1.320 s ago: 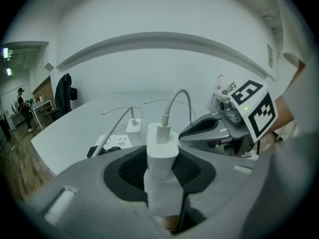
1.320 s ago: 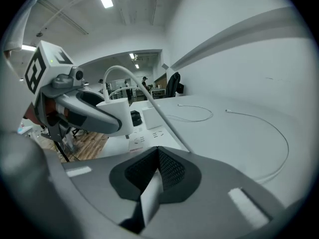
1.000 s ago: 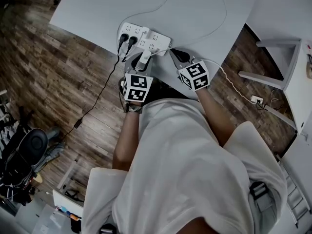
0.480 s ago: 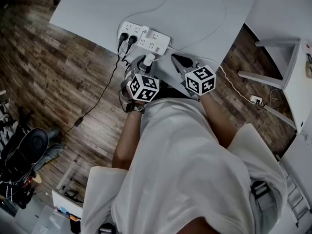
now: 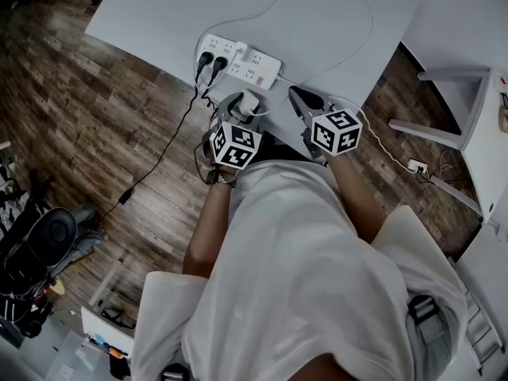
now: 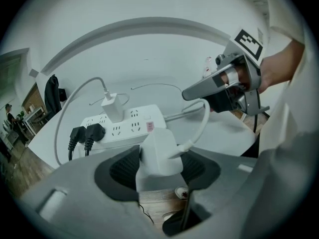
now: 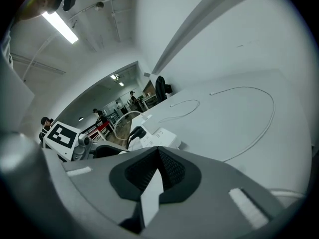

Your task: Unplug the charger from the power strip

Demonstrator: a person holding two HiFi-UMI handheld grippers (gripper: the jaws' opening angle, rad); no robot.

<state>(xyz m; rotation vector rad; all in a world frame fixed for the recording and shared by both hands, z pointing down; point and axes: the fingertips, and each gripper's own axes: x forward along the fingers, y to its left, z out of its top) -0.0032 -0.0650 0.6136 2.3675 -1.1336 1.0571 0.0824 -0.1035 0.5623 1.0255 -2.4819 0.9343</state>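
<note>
1. The left gripper point(image 6: 162, 176) has the small white block-shaped charger point(image 6: 158, 156) between its dark ribbed pads. Its jaws have just been opening to a middling spread, and the pads look to have let go of it.
2. The charger is out of the long white plastic power strip point(image 6: 130, 127), which lies just ahead of this gripper. Two black plugs point(image 6: 87, 133) and a second white charger point(image 6: 112, 108) sit in the strip.
3. The right gripper point(image 7: 158, 156), off to the right, has its jaws pressed together on nothing.
4. The freed charger seems to sit at the near edge of the white table point(image 6: 224, 128), with wooden floor point(image 6: 159, 200) showing under the jaws. A brushing pad could tip it off.
5. Its white cable point(image 6: 203, 123) arcs rightward towards the right gripper. A snag there would likely drag the charger away.
</note>
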